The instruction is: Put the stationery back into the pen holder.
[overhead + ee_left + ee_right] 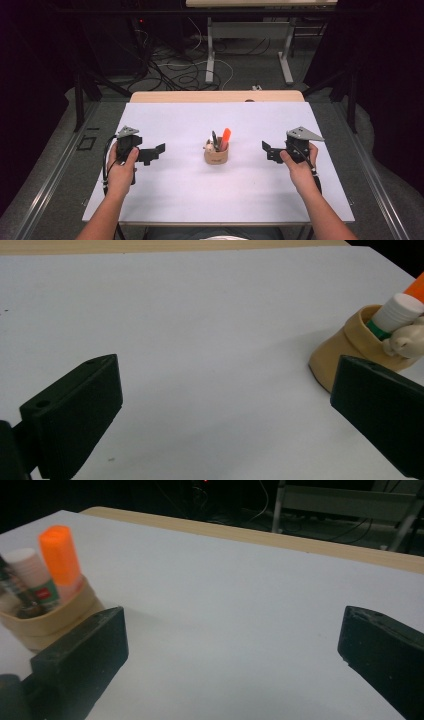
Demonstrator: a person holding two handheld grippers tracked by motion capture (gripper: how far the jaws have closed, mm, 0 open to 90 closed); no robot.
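Worktop (165, 200), white-covered, carries a tan cup (216, 155) at its middle, holding an orange marker (225, 136), a white tube (400, 310) and a dark pen (214, 139). Left claw (159, 150) hovers well to the cup's left, jaws spread wide, gripping nothing. Right claw (266, 149) hovers well to its right, jaws likewise released and bare. Both point inward at the cup.

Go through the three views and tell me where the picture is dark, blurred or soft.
High view: the white table sheet is evenly lit, the surroundings fall into near black. Left gripper view: the tan cup-shaped holder is fairly sharp, the near black jaws slightly soft. Right gripper view: the orange capped marker and holder look soft, the dark item at the left edge smears, and the background is dim.
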